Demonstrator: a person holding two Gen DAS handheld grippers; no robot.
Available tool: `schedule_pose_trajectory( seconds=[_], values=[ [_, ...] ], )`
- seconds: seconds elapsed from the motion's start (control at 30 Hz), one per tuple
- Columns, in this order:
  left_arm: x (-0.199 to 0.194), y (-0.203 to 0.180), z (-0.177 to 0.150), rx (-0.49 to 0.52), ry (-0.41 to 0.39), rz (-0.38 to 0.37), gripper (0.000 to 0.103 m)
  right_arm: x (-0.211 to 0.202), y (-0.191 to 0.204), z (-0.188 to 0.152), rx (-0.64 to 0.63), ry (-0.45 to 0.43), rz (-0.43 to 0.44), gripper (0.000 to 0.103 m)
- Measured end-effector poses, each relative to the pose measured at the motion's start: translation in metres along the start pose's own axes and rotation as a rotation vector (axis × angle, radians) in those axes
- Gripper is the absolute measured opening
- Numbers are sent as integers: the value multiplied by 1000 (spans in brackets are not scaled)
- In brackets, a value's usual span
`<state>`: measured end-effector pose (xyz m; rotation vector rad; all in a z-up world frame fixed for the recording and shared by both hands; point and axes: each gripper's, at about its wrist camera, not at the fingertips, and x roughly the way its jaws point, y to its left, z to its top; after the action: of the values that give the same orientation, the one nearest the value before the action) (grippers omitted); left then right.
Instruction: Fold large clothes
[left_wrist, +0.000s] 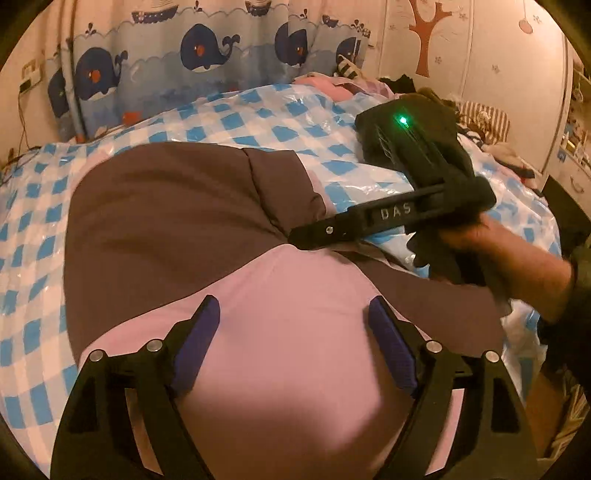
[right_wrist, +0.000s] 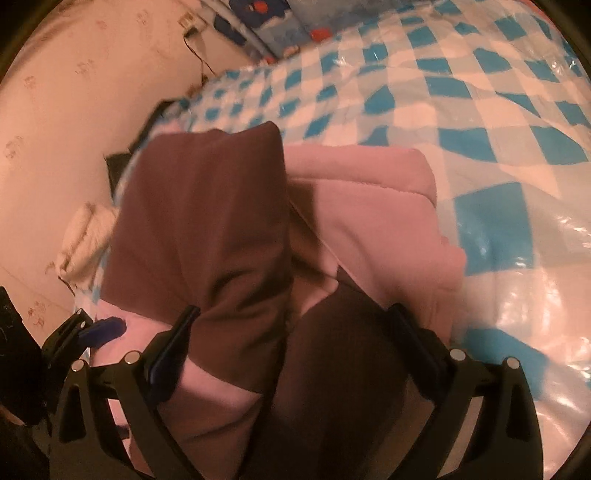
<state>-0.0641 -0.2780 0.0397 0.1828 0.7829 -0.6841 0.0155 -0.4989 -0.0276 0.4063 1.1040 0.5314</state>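
Note:
A large pink and brown garment (left_wrist: 166, 221) lies spread on the bed. My left gripper (left_wrist: 295, 332) hovers open over its pink part, with nothing between the blue pads. In the same view my right gripper (left_wrist: 299, 236), held by a hand (left_wrist: 498, 251), comes in from the right with its tip down at the pink-brown seam. In the right wrist view the right gripper (right_wrist: 295, 325) has its jaws wide apart, and a brown fold of the garment (right_wrist: 207, 221) lies between them over a pink layer. One blue pad of the left gripper (right_wrist: 105, 330) shows at lower left.
A plastic-covered, blue and white checked bed cover (left_wrist: 37, 258) lies under the garment. A whale-print curtain (left_wrist: 207, 48) hangs behind the bed. More clothes are heaped at the far right (left_wrist: 480, 122). A white cloth (right_wrist: 85, 240) sits beside the bed's left edge.

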Motion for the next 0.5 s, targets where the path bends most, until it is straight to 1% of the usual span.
schedule_pose_trajectory(
  seconds=[0.03, 0.07, 0.1, 0.13, 0.17, 0.2, 0.23, 0.27, 0.33, 0.37, 0.4, 0.43, 0.47, 0.5],
  values=[
    [2, -1, -1, 5, 1, 5, 79, -6, 0, 3, 33, 26, -22, 94],
    [3, -4, -3, 13, 1, 15, 79, -13, 1, 4, 56, 32, -41, 94],
    [3, -5, -4, 19, -2, 26, 80, -26, 6, 7, 85, 20, -75, 94],
    [3, -7, -4, 25, -7, 40, 81, -41, 15, 9, 111, -23, -93, 94],
    [3, -9, -4, 25, -9, 45, 81, -51, 21, 10, 139, -61, -72, 94],
    [3, -10, -4, 25, -12, 48, 81, -64, 31, 12, 188, -146, -4, 94],
    [3, -11, -4, 28, -14, 54, 81, -69, 37, 12, 219, -197, 52, 95],
    [3, -13, -5, 34, -16, 65, 81, -72, 43, 12, 249, -267, 113, 96],
    [-2, -15, -4, 43, -20, 76, 81, -65, 46, 10, 298, -378, 205, 96],
    [-5, -14, -5, 41, -24, 76, 81, -54, 44, 11, 313, -399, 253, 96],
    [-8, -12, -6, 39, -29, 72, 81, -43, 40, 9, 324, -420, 260, 96],
    [-10, -10, -5, 38, -33, 62, 81, -33, 35, 7, 326, -439, 234, 96],
    [-13, -7, -5, 37, -38, 46, 81, -21, 26, 0, 325, -448, 239, 96],
    [-17, -4, -7, 32, -52, 14, 81, -16, 18, -3, 347, -450, 259, 96]
  ],
)
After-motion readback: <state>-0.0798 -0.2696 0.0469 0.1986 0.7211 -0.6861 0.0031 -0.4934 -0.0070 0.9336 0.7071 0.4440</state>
